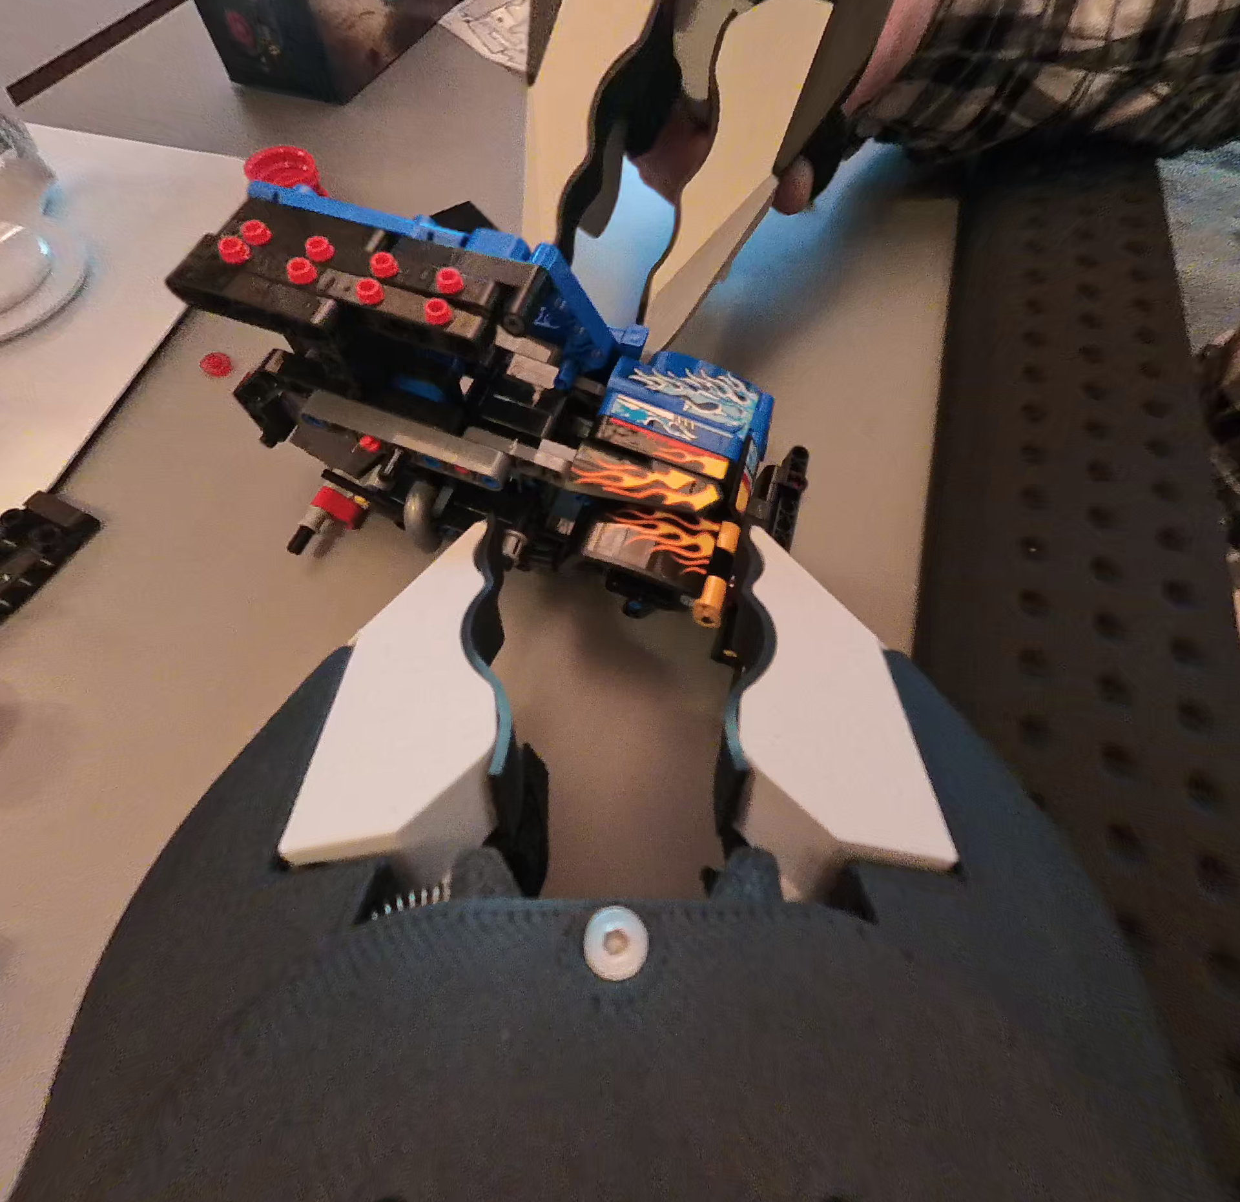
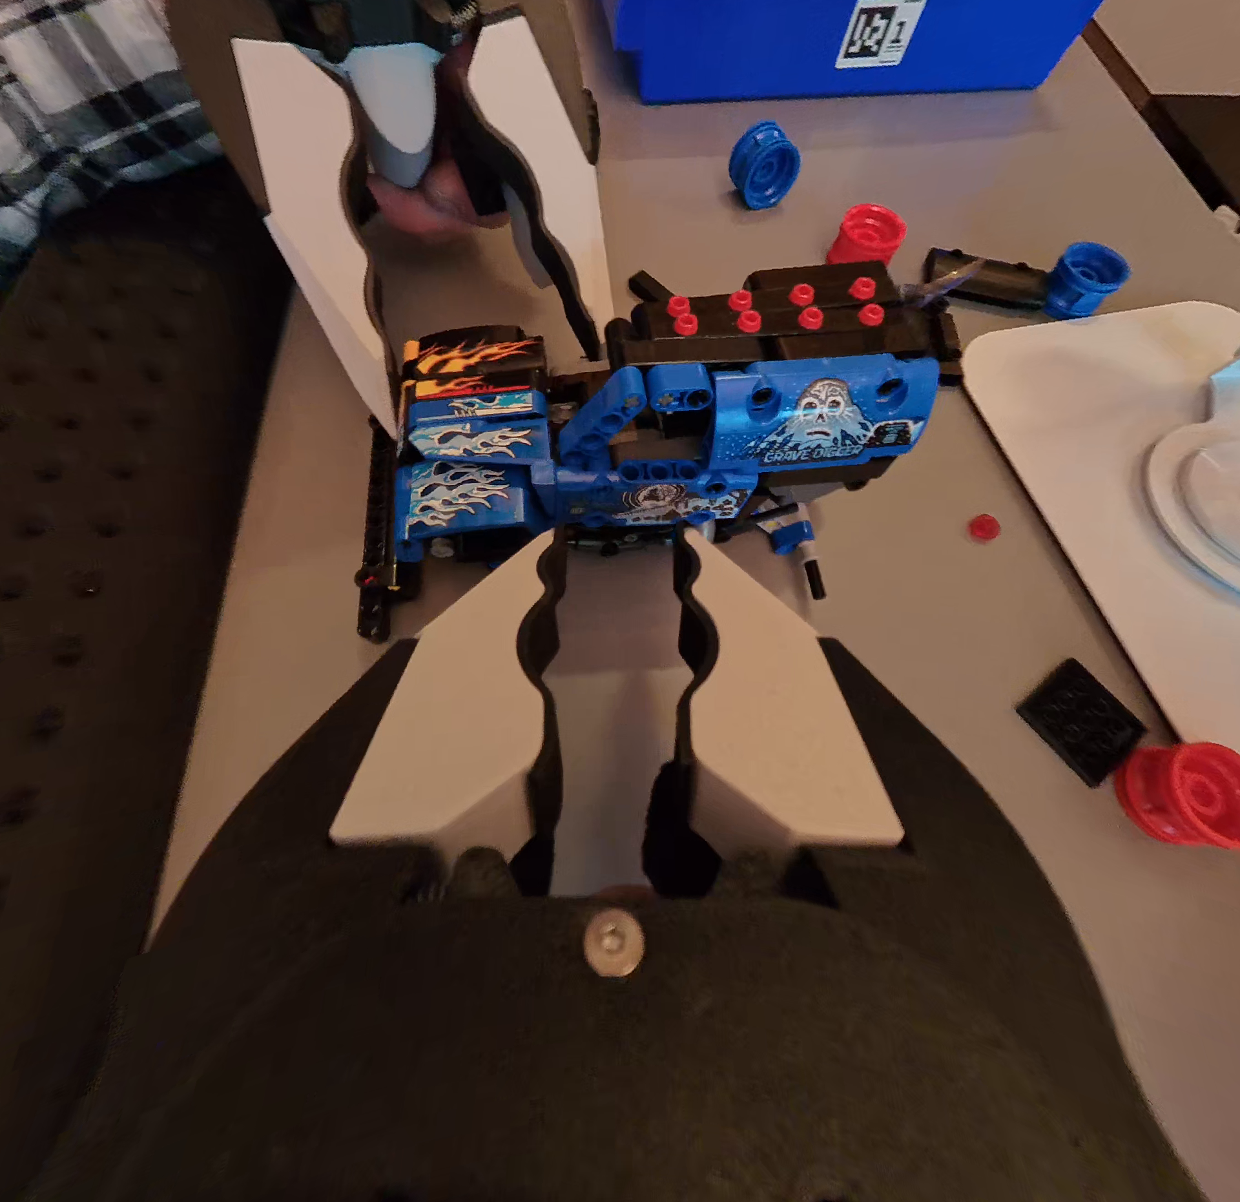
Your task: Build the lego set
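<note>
A partly built lego truck [image 1: 416,311] lies on its side on the grey table: a black frame with red studs, blue side panels and a flame-stickered hood [image 1: 657,492]. My left gripper [image 1: 617,552] is shut on the hood end, one finger on each side. In the right wrist view the truck [image 2: 805,418] shows its blue printed side. My right gripper [image 2: 621,542] is shut on the truck's lower blue edge. The left gripper [image 2: 493,384] straddles the hood there. The right gripper [image 1: 604,291] shows at the top of the left wrist view.
Loose red wheel hubs [image 2: 865,234] [image 2: 1181,794], blue wheel hubs [image 2: 765,163] [image 2: 1087,277], a small red stud [image 2: 984,527] and a black plate [image 2: 1080,720] lie around. A blue bin [image 2: 839,36] stands behind, a white tray [image 2: 1073,445] to the right, a dark perforated mat [image 1: 1073,499] alongside the table. The left gripper's tips are roughly 7 centimeters from the right gripper's.
</note>
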The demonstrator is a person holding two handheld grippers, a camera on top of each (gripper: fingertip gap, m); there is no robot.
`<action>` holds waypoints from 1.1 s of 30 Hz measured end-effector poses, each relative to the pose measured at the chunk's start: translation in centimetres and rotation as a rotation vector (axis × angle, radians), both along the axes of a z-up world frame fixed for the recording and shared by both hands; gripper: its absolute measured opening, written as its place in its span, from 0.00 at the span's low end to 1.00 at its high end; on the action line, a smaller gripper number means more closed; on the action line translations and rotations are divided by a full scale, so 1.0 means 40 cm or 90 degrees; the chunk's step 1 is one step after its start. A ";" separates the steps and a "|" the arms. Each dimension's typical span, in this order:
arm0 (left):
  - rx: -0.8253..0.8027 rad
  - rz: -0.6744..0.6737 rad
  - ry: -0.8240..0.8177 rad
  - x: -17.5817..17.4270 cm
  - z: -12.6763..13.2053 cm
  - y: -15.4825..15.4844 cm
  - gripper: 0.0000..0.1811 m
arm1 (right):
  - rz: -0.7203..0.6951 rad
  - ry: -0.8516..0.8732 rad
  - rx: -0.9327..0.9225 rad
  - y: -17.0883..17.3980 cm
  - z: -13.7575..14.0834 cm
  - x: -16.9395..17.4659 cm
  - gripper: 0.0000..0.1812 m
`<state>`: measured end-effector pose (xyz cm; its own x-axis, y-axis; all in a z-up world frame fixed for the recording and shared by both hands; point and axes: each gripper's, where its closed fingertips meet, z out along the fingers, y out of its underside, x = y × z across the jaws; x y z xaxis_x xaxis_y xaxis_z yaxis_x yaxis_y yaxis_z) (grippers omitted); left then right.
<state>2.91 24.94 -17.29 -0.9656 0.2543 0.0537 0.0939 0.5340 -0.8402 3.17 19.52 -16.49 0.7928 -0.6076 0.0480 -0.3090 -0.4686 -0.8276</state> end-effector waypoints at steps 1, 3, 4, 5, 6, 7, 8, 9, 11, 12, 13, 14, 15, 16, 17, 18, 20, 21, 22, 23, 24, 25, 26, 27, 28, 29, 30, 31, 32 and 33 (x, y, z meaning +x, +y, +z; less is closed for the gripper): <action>-0.002 -0.011 0.006 0.003 0.001 0.004 0.38 | 0.005 0.001 0.002 0.005 0.001 -0.003 0.16; -0.005 -0.020 0.011 0.017 0.001 0.003 0.38 | 0.033 0.013 0.009 0.021 0.001 -0.020 0.26; -0.005 -0.024 0.018 0.024 0.002 0.000 0.38 | 0.050 0.030 0.010 0.033 -0.003 -0.033 0.27; -0.005 -0.027 0.022 0.031 0.003 -0.004 0.38 | 0.064 0.037 0.009 0.044 -0.009 -0.043 0.27; -0.006 -0.024 0.027 0.040 0.004 -0.010 0.38 | 0.081 0.044 0.002 0.055 -0.018 -0.055 0.26; -0.008 -0.017 0.036 0.047 0.008 -0.016 0.38 | 0.095 0.053 -0.013 0.062 -0.033 -0.065 0.26; -0.009 -0.009 0.042 0.053 0.012 -0.019 0.38 | 0.097 0.058 -0.033 0.064 -0.048 -0.069 0.26; 0.000 0.003 0.043 0.058 0.012 -0.016 0.39 | 0.097 0.058 -0.052 0.062 -0.060 -0.069 0.26; 0.028 0.053 0.030 0.077 0.008 -0.003 0.45 | 0.099 0.064 -0.061 0.054 -0.069 -0.070 0.27; 0.049 0.079 0.017 0.082 0.004 0.004 0.48 | 0.094 0.071 -0.054 0.046 -0.065 -0.067 0.26; 0.055 0.102 0.007 0.080 0.009 0.004 0.50 | 0.085 0.077 -0.049 0.033 -0.062 -0.061 0.26; 0.060 0.130 0.003 0.075 0.017 -0.001 0.52 | 0.073 0.077 -0.042 0.018 -0.057 -0.053 0.26; 0.070 0.150 0.004 0.063 0.021 -0.008 0.55 | 0.059 0.077 -0.033 0.003 -0.052 -0.042 0.26; 0.072 0.169 0.004 0.046 0.029 -0.021 0.57 | 0.043 0.078 -0.022 -0.011 -0.047 -0.032 0.25; 0.072 0.203 -0.004 0.038 0.035 -0.035 0.56 | 0.028 0.082 -0.012 -0.025 -0.044 -0.022 0.25; 0.070 0.248 -0.014 0.040 0.040 -0.049 0.53 | 0.015 0.085 -0.003 -0.037 -0.041 -0.014 0.24; 0.085 0.329 -0.012 0.038 0.026 -0.070 0.51 | -0.004 0.087 0.013 -0.055 -0.034 -0.002 0.24; 0.103 0.353 -0.036 0.040 0.011 -0.073 0.51 | -0.010 0.087 0.018 -0.060 -0.032 0.001 0.23; 0.117 0.366 -0.066 0.045 -0.001 -0.075 0.50 | -0.015 0.085 0.019 -0.064 -0.031 0.005 0.23; 0.124 0.364 -0.080 0.042 -0.009 -0.080 0.50 | -0.022 0.081 0.016 -0.069 -0.030 0.008 0.23; 0.124 0.348 -0.095 0.039 -0.009 -0.083 0.48 | -0.026 0.078 0.012 -0.071 -0.029 0.010 0.23; 0.128 0.331 -0.102 0.037 -0.008 -0.082 0.47 | -0.026 0.075 0.009 -0.073 -0.027 0.010 0.23; 0.133 0.303 -0.112 0.035 -0.008 -0.079 0.47 | -0.026 0.072 0.007 -0.073 -0.025 0.009 0.22; 0.133 0.267 -0.114 0.032 -0.008 -0.075 0.47 | -0.026 0.070 0.006 -0.074 -0.023 0.008 0.22; 0.131 0.223 -0.110 0.025 -0.008 -0.071 0.47 | -0.026 0.068 0.005 -0.075 -0.021 0.008 0.22; 0.126 0.166 -0.112 0.015 -0.008 -0.066 0.47 | -0.026 0.066 0.004 -0.077 -0.019 0.007 0.22; 0.115 0.096 -0.118 -0.001 -0.008 -0.059 0.47 | -0.027 0.064 0.003 -0.080 -0.017 0.008 0.22; 0.095 0.024 -0.110 -0.020 -0.007 -0.049 0.47 | -0.028 0.062 0.002 -0.083 -0.016 0.007 0.22; 0.078 -0.022 -0.082 -0.032 -0.004 -0.037 0.48 | -0.030 0.061 0.001 -0.088 -0.015 0.008 0.22; 0.077 -0.030 -0.054 -0.026 0.003 -0.028 0.49 | -0.034 0.060 0.002 -0.095 -0.013 0.010 0.22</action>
<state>1.89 23.83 -17.19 -0.9553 0.2956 0.0054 0.1888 0.6242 -0.7581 3.57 15.73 -17.02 0.7602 -0.6491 -0.0266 -0.4097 -0.4472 -0.7951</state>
